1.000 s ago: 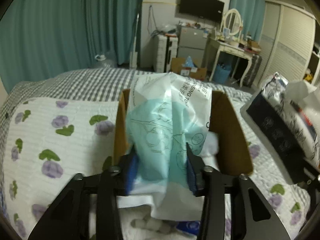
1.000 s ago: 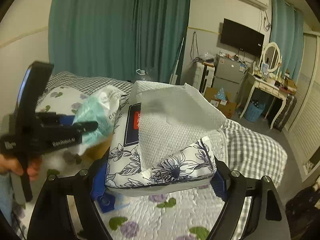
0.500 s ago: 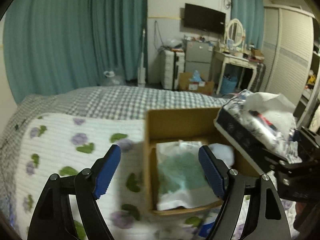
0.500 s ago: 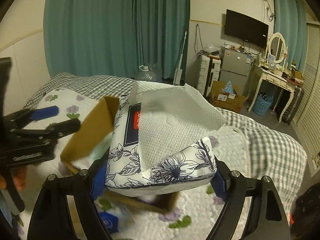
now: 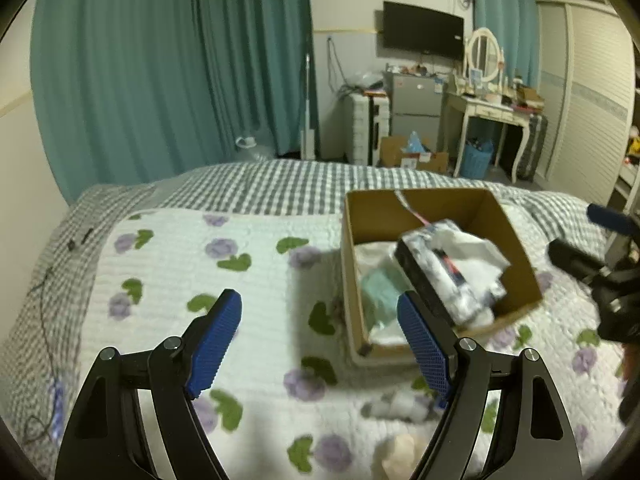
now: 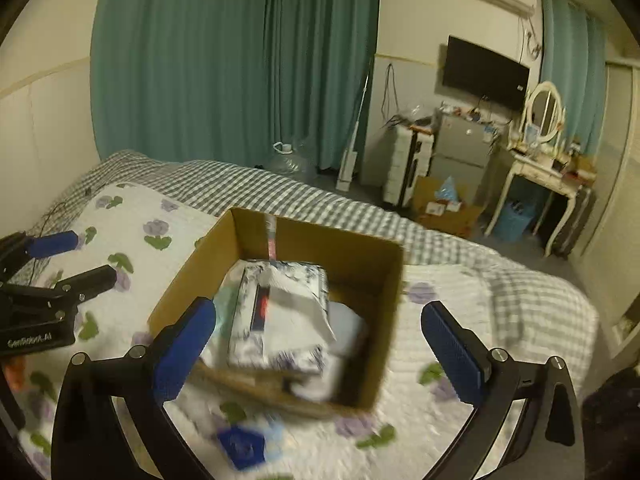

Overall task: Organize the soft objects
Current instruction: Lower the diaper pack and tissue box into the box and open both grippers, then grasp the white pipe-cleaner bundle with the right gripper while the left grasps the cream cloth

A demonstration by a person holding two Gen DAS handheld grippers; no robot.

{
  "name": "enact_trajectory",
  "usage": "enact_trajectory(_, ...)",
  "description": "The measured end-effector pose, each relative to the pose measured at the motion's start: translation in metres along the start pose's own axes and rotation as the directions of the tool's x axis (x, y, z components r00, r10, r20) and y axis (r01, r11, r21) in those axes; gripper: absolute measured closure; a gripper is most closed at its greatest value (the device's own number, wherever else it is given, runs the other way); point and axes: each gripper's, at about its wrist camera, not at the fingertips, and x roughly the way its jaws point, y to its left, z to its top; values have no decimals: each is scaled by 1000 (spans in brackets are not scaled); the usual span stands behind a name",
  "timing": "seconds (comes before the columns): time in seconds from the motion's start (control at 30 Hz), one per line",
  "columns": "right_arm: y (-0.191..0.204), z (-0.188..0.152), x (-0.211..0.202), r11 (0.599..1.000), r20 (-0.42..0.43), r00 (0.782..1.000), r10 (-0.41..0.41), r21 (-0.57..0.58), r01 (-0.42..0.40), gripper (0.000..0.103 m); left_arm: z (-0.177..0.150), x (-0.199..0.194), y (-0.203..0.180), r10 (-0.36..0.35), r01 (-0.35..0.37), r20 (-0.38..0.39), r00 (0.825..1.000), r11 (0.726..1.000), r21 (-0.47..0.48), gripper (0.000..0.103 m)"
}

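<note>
A brown cardboard box sits on the floral bed quilt. Inside it lie a flower-print tissue pack with a white tissue sticking out and a teal-and-white plastic pack beneath. My left gripper is open and empty, above the quilt left of the box. My right gripper is open and empty, above the box. Each gripper also shows in the other's view, the right and the left.
A small white soft item and a pale one lie on the quilt near me. A blue packet lies before the box. The bed's far edge faces a fridge, dressing table and curtains.
My left gripper let go of the teal pack into the box and drew back left. My right gripper then opened and dropped the tissue pack into the box.
</note>
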Motion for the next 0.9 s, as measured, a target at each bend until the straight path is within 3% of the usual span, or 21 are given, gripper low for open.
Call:
enact_trajectory(0.17,0,1,-77,1000,33,999,-29,-7,30,0,-9,-62,-6,-25,24,41,999,1000,5,20)
enact_trajectory(0.23,4,2,-110,999,52,998,-29,-12,30,0,-14,-83,-8,-28,28,53,998,1000,0,0)
enact_trajectory(0.3,12,0,-139,999,62,998,-26,-20,27,0,-22,-109,-9,-30,31,90,995,999,-9,0)
enact_trajectory(0.47,32,-21,-183,1000,39,999,0,-31,1,0,-45,-132,-10,-55,57,70,996,998,-20,0)
enact_trajectory(0.67,48,-74,-164,996,-7,996,85,8,-85,0,-96,-110,-12,-64,64,3,998,998,-30,0)
enact_trajectory(0.9,73,-141,-73,994,-191,977,95,-26,-102,3,-121,-47,-19,-51,47,-71,996,997,-63,0)
